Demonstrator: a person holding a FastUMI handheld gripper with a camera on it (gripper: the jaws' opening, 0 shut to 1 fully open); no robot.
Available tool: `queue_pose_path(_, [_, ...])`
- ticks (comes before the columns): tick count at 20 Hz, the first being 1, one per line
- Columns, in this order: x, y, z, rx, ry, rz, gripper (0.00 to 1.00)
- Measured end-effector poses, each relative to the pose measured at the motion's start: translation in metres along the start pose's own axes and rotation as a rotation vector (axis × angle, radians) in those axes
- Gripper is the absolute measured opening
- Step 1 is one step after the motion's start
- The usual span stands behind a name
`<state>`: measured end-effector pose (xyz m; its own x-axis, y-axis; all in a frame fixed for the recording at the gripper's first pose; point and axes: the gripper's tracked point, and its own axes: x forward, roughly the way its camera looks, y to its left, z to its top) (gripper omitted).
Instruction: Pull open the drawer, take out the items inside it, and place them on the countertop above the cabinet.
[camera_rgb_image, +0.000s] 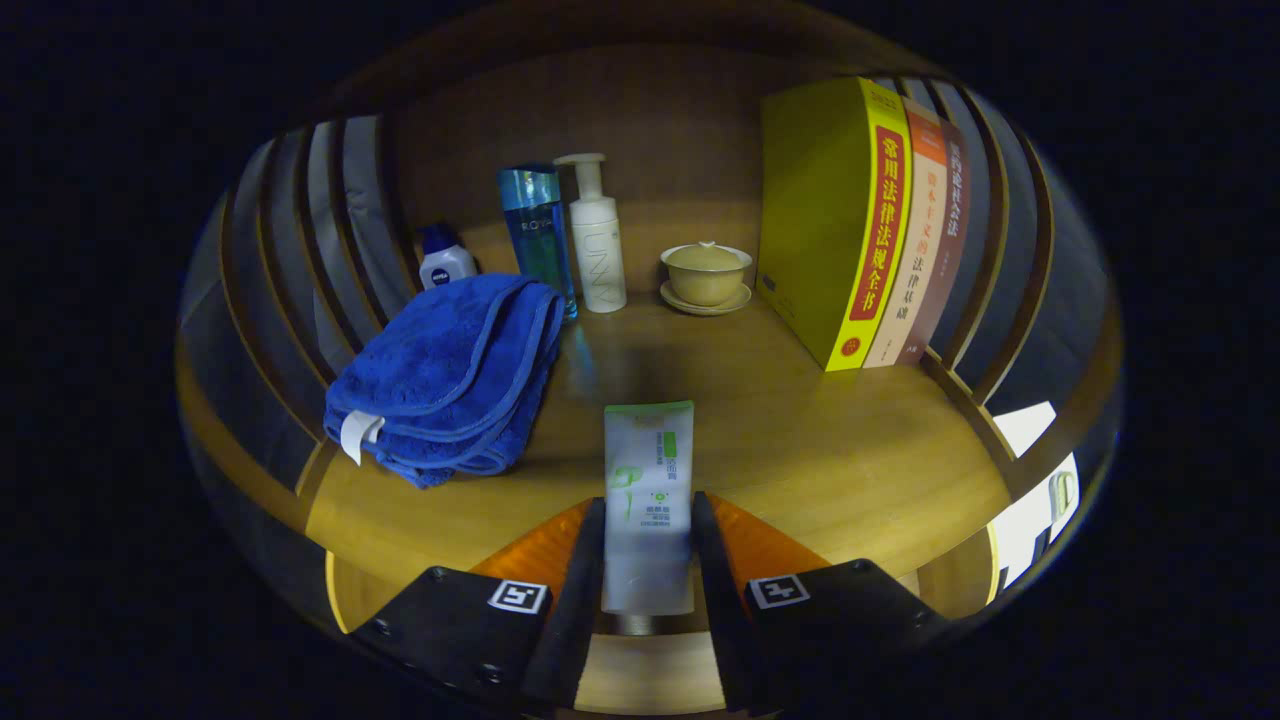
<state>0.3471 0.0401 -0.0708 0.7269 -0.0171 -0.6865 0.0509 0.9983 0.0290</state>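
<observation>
The gripper (648, 540) squeezes a soft tube (648, 500) from both sides, holding it over the countertop (820, 440), just right of the blue towel (450, 375). The tube looks light, squishy and smooth, so its flat middle is the best place to hold.

Gripper (648, 545) closed on a white-and-green tube (648, 500), both fingers pressing its sides, tube pointing forward above the wooden countertop (800, 440); left of the tube, a folded blue towel (450, 375) with a white tag, lying on the wood; behind the towel, a small white bottle with dark blue cap (445, 258), a tall blue bottle (538, 235) and a white pump bottle (596, 235) standing upright in a row; right of these, a lidded yellowish cup on a saucer (706, 275); further right, three books (880, 220) upright, yellow one nearest, beside curved slatted sides (300, 220).
</observation>
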Motion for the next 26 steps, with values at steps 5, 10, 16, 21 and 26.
queue_pose_path(5, [-0.005, 0.002, 0.001, -0.002, 0.007, 0.005, 0.88])
queue_pose_path(10, [-0.036, 0.004, 0.012, -0.010, -0.071, 0.021, 1.00])
queue_pose_path(16, [-0.128, 0.008, 0.027, -0.040, -0.343, 0.074, 1.00])
queue_pose_path(21, [-0.188, 0.008, -0.018, 0.020, -0.492, 0.179, 1.00])
queue_pose_path(26, [-0.208, -0.011, -0.069, 0.054, -0.597, 0.155, 0.98])
